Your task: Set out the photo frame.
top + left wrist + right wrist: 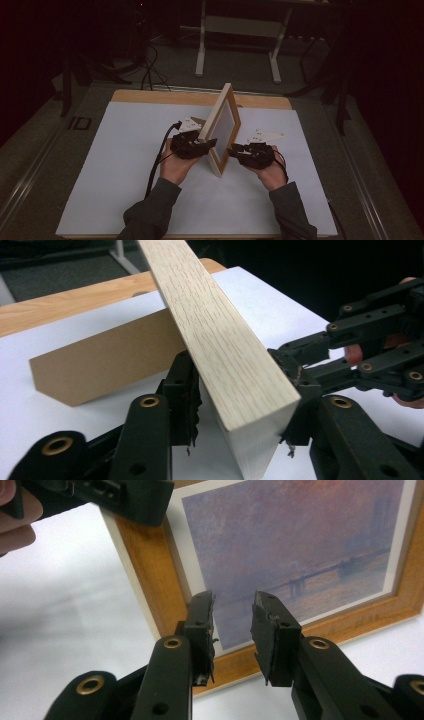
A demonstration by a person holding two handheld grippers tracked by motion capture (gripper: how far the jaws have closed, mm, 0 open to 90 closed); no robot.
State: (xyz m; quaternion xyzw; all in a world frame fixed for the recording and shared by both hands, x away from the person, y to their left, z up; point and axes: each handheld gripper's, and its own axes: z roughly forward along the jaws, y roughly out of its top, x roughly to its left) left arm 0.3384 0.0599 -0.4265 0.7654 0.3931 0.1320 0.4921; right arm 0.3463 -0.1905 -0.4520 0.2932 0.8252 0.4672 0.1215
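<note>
The wooden picture frame (220, 129) stands on edge on the white surface (120, 165), between the two grippers. The left gripper (240, 405) has its jaws on either side of the frame's near edge, pressed against both faces and gripping it. The right gripper (233, 625) points at the painted front, just beside it, jaws parted and empty.

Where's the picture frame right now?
In the high view the picture frame stands on edge mid-table on the white sheet, between both claws: left claw straddles its edge, right claw faces the print.
</note>
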